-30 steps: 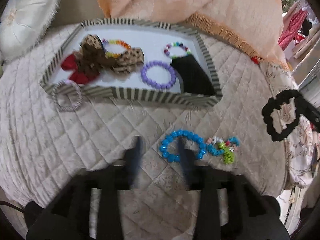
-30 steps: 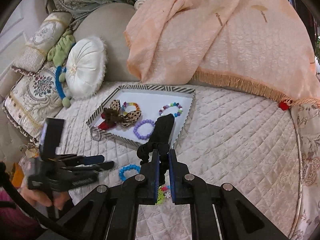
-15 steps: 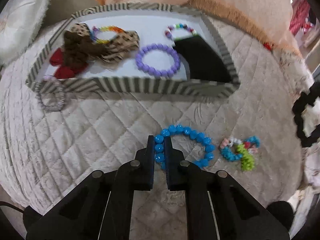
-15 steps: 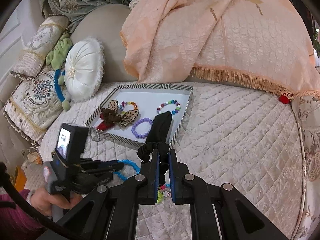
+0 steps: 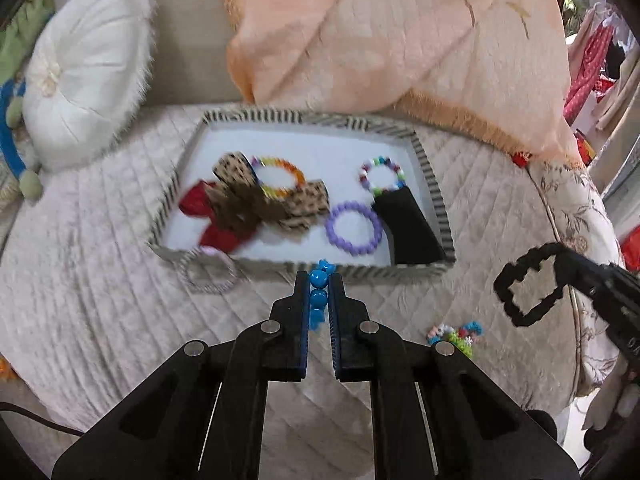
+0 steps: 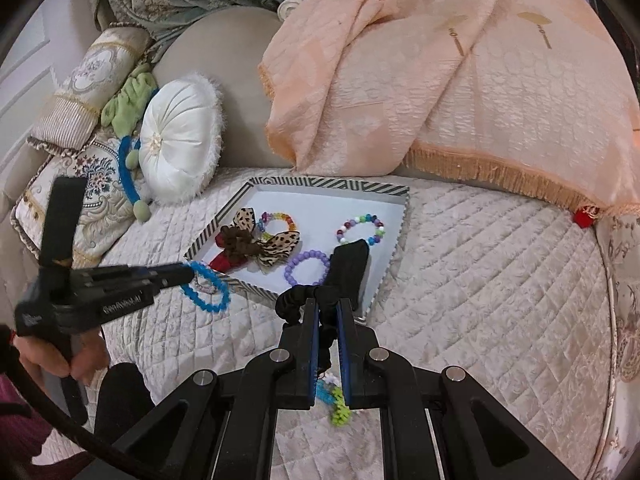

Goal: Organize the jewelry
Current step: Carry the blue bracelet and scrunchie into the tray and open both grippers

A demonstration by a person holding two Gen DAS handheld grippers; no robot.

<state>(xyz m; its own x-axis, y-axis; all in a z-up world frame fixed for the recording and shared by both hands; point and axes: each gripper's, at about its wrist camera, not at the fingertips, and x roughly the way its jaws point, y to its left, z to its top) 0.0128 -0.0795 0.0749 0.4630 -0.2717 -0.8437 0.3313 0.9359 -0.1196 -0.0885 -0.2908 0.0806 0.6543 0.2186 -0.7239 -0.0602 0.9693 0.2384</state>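
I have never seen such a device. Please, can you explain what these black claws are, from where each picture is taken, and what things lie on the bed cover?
No robot is here: a person holds one handheld claw in each hand, with a camera looking along its fingers. One picture comes from the left claw, the other from the right claw.

The left claw is shut on a blue bead bracelet. The right claw is shut on a black scrunchie.

On the quilted cover stands a striped tray with a purple bracelet, two multicoloured bracelets, bows and a black pouch. A silvery bracelet and a small colourful bead piece lie outside it.
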